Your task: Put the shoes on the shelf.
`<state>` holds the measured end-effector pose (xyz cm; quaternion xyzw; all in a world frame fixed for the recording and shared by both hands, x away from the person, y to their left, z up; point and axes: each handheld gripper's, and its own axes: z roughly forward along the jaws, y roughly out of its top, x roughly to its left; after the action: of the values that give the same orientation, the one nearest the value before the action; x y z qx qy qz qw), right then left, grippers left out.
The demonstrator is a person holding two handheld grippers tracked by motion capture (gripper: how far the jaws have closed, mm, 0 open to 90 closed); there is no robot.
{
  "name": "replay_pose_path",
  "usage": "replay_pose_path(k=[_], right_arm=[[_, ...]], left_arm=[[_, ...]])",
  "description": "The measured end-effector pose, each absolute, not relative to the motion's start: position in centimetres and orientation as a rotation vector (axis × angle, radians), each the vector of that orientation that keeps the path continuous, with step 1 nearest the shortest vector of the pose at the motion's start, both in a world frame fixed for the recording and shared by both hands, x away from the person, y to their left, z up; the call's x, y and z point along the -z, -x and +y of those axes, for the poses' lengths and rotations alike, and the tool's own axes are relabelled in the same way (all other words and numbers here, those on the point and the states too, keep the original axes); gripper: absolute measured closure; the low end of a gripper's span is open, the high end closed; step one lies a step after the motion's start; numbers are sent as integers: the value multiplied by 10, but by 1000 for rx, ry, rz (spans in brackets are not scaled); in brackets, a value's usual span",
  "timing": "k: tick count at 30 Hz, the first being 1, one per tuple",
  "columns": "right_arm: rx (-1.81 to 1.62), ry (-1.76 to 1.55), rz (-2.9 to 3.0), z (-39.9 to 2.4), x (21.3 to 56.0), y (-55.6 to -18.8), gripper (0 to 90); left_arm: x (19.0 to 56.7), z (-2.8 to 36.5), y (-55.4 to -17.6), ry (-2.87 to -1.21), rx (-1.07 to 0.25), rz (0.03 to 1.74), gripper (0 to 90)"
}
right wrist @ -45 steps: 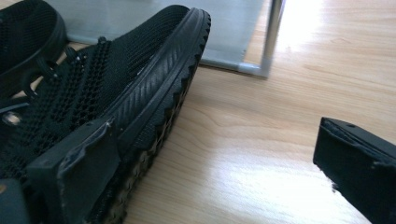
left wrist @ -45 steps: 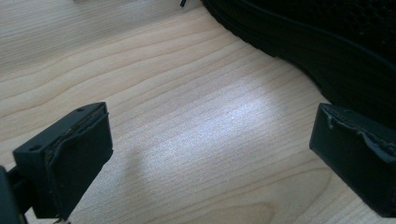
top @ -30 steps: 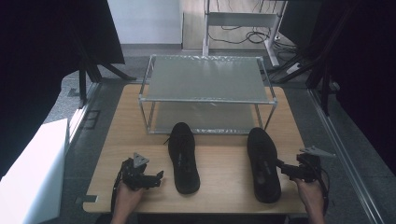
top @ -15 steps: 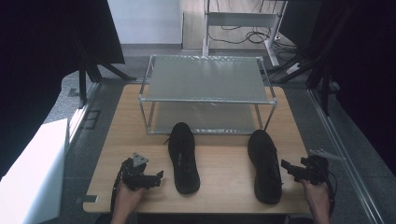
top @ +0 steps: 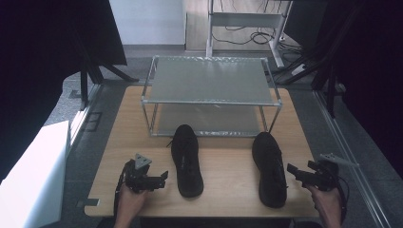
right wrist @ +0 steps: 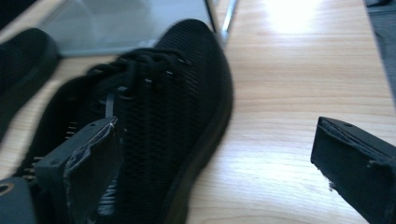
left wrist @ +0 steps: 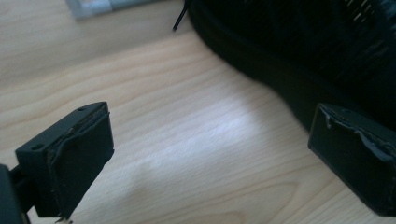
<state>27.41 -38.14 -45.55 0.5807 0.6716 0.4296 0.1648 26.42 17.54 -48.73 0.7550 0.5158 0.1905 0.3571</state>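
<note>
We hold the left tool (top: pixel 164 179) and right tool (top: pixel 291 170) spread, the right just widened, nothing between, flanking two black shoes (top: pixel 186 160) (top: pixel 270 168) before a metal rack (top: pixel 209 102) on the wooden table (top: pixel 228 171).

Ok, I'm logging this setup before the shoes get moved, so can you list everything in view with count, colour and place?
left shoe: 1, black, on the table, toe toward the rack
right shoe: 1, black, right of the first, toe toward the rack
rack: 1, silver frame with two grey shelves, far half of the table
table: 1, light wood, under everything
white panel: 1, left of the table
cables: several, dark, on the floor beyond
left gripper: 1, black, open, beside the left shoe
right gripper: 1, black, jaws just opened wider, nothing between them, by the right shoe
</note>
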Motion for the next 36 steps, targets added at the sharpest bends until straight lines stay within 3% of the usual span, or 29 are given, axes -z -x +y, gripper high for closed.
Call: replay_pose_path(k=[7,24,30,33,34,36], right_arm=[[-1367,-1628,1934,-377,453,-269,13],[-1218,-1588,2120,-337,490,-304,65],[-1122,-1619,2084,-331,494,-311,175],[-1074,-1610,2039,-330,494,-311,321],[-1074,-1610,2039,-330,494,-311,321],[-1046,-1579,2019,-330,492,-308,413]], left_arm=[[471,158,-271,-1821,-474,1327,0],[488,107,-309,-1864,-379,1337,10],[497,106,-318,-1829,-364,1365,47],[496,106,-319,-1829,-380,1367,199],[495,106,-319,-1832,-393,1376,199],[494,110,-317,-1819,-396,1383,287]])
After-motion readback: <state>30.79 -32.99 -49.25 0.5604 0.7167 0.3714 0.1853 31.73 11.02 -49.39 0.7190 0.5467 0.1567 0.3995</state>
